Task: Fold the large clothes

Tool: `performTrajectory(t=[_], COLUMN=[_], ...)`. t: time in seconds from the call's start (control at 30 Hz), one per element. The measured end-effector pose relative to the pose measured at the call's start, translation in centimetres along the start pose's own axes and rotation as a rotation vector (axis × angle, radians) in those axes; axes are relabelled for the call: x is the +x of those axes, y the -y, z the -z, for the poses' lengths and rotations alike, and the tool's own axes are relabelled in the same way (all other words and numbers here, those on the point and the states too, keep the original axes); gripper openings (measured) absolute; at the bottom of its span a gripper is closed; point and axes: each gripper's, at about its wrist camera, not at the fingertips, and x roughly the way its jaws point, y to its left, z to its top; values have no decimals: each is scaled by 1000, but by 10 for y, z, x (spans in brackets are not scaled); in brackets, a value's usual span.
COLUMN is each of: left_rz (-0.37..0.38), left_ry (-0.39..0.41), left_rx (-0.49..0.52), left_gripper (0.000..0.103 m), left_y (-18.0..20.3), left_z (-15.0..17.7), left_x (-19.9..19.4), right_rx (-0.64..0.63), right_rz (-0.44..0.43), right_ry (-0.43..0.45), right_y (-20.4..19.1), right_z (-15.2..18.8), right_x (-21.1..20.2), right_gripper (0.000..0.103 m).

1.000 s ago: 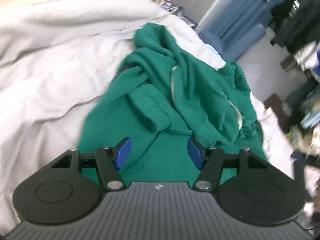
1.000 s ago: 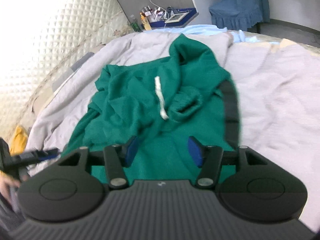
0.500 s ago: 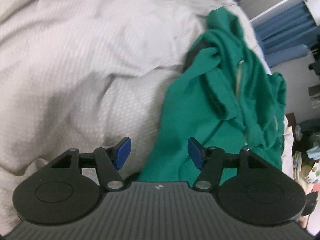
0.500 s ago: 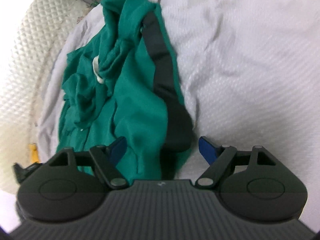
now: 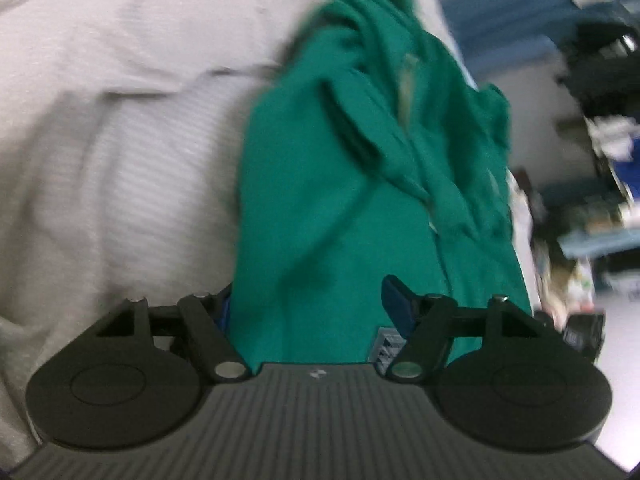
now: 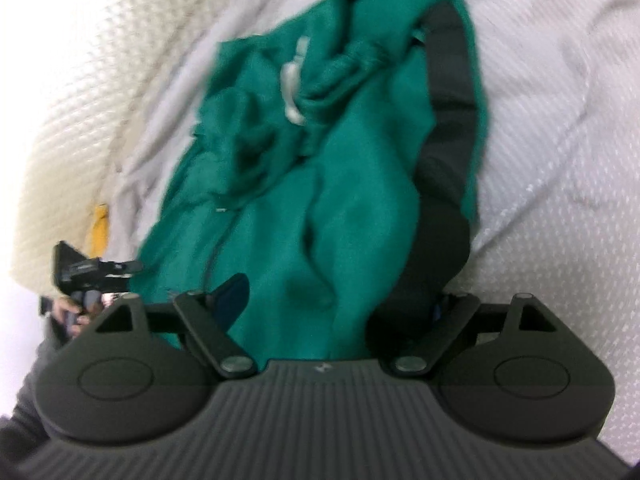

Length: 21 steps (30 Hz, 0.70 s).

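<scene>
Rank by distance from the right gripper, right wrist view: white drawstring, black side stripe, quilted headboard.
1. Black side stripe, on the green hoodie, running down between the right gripper's open fingers.
2. White drawstring, mid-garment, upper left of centre.
3. Quilted headboard, beyond the bed, far left.

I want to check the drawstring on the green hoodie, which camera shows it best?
The right wrist view: the white drawstring stands out against the green hoodie, curling near the bunched hood. In the left wrist view the drawstring is only a faint, blurred pale streak on the hoodie.
</scene>
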Motion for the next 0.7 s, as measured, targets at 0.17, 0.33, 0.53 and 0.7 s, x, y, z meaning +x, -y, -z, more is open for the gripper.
performTrajectory(t=[0.17,0.33,0.53,0.7], left_rz=[-15,-79,-133,-191], left_ry=[-52,-110,-143,-120], left_rx=[19,53,102,134], left_gripper=[74,73,72,23], left_y=[6,10,16,19], left_z=[7,9,12,13], left_x=[-1,8,18,22], right_rx=[-30,7,11,-189], right_rz=[-130,-43,18,165], right_ry=[18,-88,-231,-311], right_y=[-9,0,14,-18], right_z=[8,9,10,4], right_x=[-13,12,44,61], right_gripper=[86,86,85,51])
